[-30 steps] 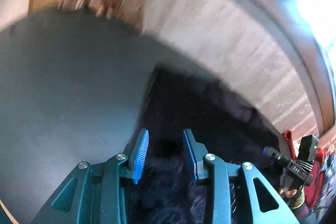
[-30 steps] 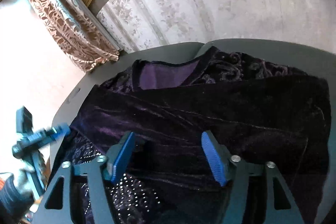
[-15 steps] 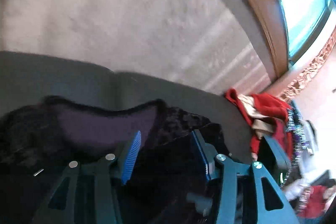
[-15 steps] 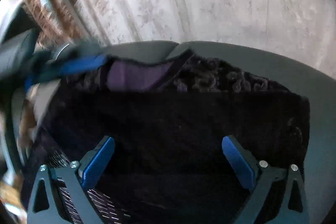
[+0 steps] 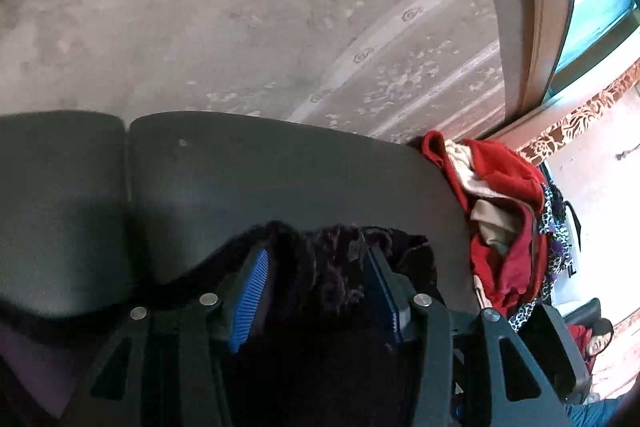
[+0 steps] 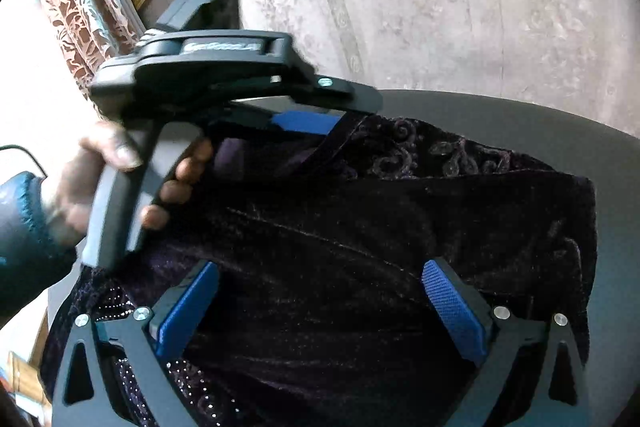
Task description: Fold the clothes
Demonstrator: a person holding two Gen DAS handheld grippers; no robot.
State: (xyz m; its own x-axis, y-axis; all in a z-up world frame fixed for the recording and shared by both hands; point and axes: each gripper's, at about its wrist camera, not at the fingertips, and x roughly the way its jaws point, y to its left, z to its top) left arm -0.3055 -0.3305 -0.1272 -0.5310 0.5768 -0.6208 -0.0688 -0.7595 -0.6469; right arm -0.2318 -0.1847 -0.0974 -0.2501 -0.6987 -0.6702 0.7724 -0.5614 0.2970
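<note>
The right gripper (image 6: 320,307) hangs with jaws wide apart over the dark purple velvet garment (image 6: 360,227) spread on the grey table (image 6: 560,123). Only this view shows a hand (image 6: 100,183) holding the left gripper (image 6: 304,121) at the neckline. The left gripper's jaws stand parted around bunched velvet — beyond lies a pile of red clothes (image 5: 504,219).

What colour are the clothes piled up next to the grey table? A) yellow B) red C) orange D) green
B: the left wrist view shows a heap of red clothes at the edge of the grey table.
</note>
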